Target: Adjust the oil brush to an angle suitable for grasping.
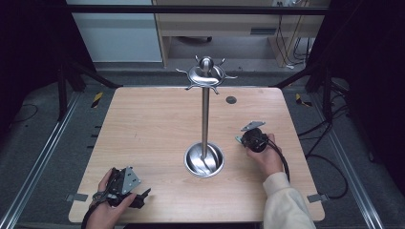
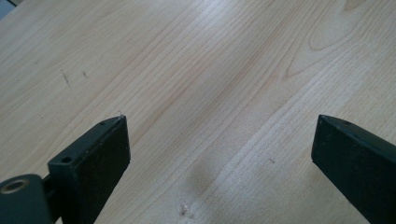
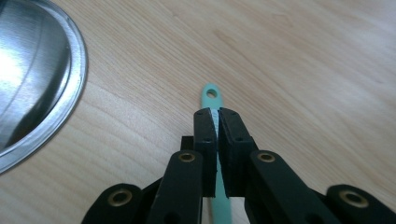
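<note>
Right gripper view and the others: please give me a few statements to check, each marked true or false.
1. The right gripper is shut on a thin teal handle with a hole at its end. True.
2. The left gripper holds a spoon. False: its jaws stand wide apart over bare light wooden table.
3. The tall steel rack with hooks on top lies on its side. False: it stands upright.
4. The rack's round steel base is beside the right gripper. True.

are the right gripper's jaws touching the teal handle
Touching: in the right gripper view the right gripper has both jaws pressed against the thin teal handle.
</note>
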`<state>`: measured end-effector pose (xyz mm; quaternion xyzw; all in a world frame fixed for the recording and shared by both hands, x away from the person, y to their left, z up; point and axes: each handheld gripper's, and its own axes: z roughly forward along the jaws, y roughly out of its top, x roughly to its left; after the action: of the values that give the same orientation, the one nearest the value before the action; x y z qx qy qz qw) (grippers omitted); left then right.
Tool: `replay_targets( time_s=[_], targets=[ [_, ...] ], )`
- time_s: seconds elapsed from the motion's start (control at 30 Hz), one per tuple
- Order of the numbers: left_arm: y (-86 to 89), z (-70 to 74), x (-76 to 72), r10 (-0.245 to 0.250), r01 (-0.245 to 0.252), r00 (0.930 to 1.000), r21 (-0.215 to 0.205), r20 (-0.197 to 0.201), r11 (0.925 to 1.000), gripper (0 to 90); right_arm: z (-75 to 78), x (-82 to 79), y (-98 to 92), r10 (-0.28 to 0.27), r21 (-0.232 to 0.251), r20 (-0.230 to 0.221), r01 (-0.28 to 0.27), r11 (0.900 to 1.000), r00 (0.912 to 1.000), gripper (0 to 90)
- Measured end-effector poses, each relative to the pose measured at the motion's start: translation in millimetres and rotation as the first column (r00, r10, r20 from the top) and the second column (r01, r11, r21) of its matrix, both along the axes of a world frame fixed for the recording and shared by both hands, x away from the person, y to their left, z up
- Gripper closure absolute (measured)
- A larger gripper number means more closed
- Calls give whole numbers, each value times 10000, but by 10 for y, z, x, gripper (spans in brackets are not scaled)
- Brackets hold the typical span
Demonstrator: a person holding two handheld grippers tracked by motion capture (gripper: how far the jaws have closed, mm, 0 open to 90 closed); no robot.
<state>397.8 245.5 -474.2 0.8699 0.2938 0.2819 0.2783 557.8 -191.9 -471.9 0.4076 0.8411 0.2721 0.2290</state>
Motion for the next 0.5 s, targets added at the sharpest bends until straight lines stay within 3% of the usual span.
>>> replay_targets(
  time_s=[0.1, 0.23, 0.33, 0.37, 0.4, 0.47, 0.5],
  targets=[
    [7, 6, -1, -3, 3, 10000, -8, -13, 10000, 40, 124, -71, -55, -74, -200, 7, 74, 9998, 10000, 847],
    [1, 3, -3, -27, 27, 10000, -22, -21, 10000, 40, 218, -134, -191, -424, -70, -814, 420, 9991, 9958, 760],
    [1, 2, -1, -40, 40, 10000, -22, -11, 10000, 39, 238, -147, -278, -807, -101, -1602, 802, 9967, 9838, 683],
    [1, 2, -1, -40, 40, 10000, -22, -11, 10000, 40, 238, -147, -278, -807, -101, -1602, 802, 9967, 9838, 683],
    [2, 1, 0, -31, 31, 10000, -29, -27, 10000, 40, 243, -149, -322, -964, -201, -1995, 943, 9953, 9751, 653],
    [2, 0, 0, -30, 30, 10000, -25, -28, 10000, 40, 241, -147, -337, -955, -230, -2142, 928, 9954, 9721, 642],
    [0, -1, 0, -45, 45, 10000, -20, -44, 10000, 40, 228, -147, -356, -1044, -448, -2521, 962, 9944, 9620, 625]
  ],
)
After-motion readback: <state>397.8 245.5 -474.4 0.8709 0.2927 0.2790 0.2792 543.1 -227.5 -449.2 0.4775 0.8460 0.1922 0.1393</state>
